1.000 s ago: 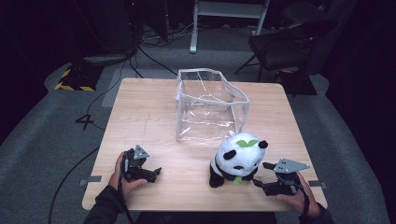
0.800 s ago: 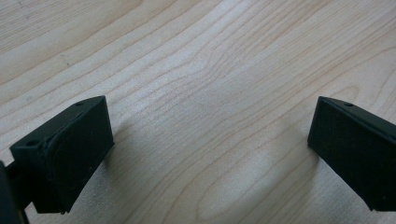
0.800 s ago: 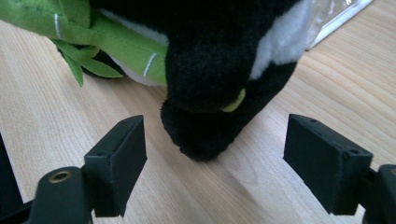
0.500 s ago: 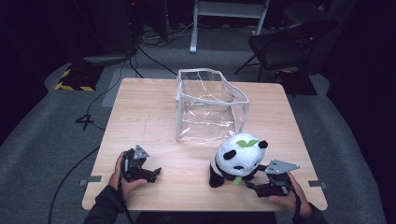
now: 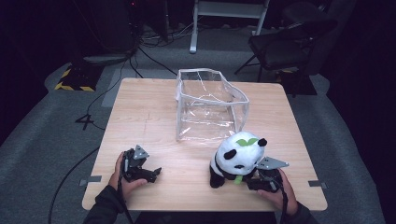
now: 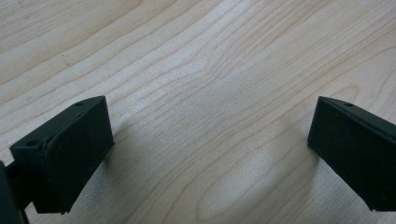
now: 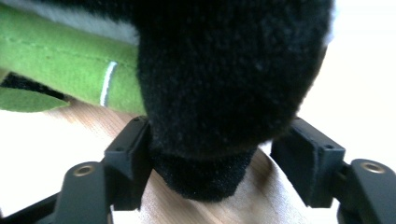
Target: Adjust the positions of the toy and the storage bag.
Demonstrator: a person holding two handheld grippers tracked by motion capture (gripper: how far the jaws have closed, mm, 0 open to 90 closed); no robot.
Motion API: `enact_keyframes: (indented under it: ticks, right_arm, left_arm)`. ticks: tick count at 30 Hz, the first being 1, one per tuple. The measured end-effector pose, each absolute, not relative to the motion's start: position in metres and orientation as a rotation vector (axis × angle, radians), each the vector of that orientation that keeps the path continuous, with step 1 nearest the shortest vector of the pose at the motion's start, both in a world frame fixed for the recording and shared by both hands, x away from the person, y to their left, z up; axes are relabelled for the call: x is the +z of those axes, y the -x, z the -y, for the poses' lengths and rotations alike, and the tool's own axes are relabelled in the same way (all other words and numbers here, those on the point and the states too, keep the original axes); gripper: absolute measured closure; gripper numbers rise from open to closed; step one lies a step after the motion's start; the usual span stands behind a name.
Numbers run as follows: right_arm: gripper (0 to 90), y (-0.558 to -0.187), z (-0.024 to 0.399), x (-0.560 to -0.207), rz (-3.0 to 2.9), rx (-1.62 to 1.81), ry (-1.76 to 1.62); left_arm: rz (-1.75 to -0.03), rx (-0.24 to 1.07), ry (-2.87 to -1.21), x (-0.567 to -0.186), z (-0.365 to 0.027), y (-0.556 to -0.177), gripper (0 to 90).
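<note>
1. A plush panda (image 5: 237, 158) sits upright on the near right part of the wooden table (image 5: 154, 112), facing the person's edge. A green leaf sprig is on top of its head and a green stalk lies at its front.

2. The right gripper (image 5: 261, 179) is just beside the panda's right flank, held in the person's right hand (image 5: 280, 196). In the right gripper view a black plush limb (image 7: 219, 93) of the panda lies between the two jaws, which have just been closing. The left pad touches the fur; a narrow gap remains at the right pad, so the limb is between the pads but not yet clamped.

3. In the same view the green stalk (image 7: 65, 60) carries a short white stitched mark. No lettering can be read on it.

4. The left gripper (image 5: 142, 169) rests on the near left part of the table in the person's left hand (image 5: 122, 179), well apart from the panda. Its jaws stand wide apart over bare wood, holding nothing.

5. A clear plastic box (image 5: 210, 105) with a white rim stands behind the panda near the table's middle. No brand, label or writing can be read on it.
</note>
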State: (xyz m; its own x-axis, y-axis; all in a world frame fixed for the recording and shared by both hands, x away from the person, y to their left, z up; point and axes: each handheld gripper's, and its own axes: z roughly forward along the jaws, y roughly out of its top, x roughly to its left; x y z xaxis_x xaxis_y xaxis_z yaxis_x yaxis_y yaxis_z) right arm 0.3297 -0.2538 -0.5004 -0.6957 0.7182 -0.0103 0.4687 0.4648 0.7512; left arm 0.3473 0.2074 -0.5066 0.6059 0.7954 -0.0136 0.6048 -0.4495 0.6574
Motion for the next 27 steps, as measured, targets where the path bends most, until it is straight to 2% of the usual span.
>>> enact_keyframes:
  ticks: [4,5,11,27]
  right_arm:
    - [40.9,-0.331,0.254,-0.500,-2.393,1.071,-1.002]
    - [44.6,-0.332,0.256,-0.500,-2.400,1.078,-1.013]
    - [51.3,-0.337,0.262,-0.499,-2.402,1.063,-1.024]
    - [54.2,-0.360,0.301,-0.500,-2.356,1.049,-1.065]
  left_arm:
    - [-1.099,0.395,-2.205,-0.507,-0.207,-0.347,0.2]
    - [-1.099,0.395,-2.205,-0.507,-0.207,-0.347,0.2]
    - [-1.099,0.396,-2.205,-0.507,-0.207,-0.347,0.2]
    - [-1.100,0.396,-2.205,-0.507,-0.207,-0.347,0.2]
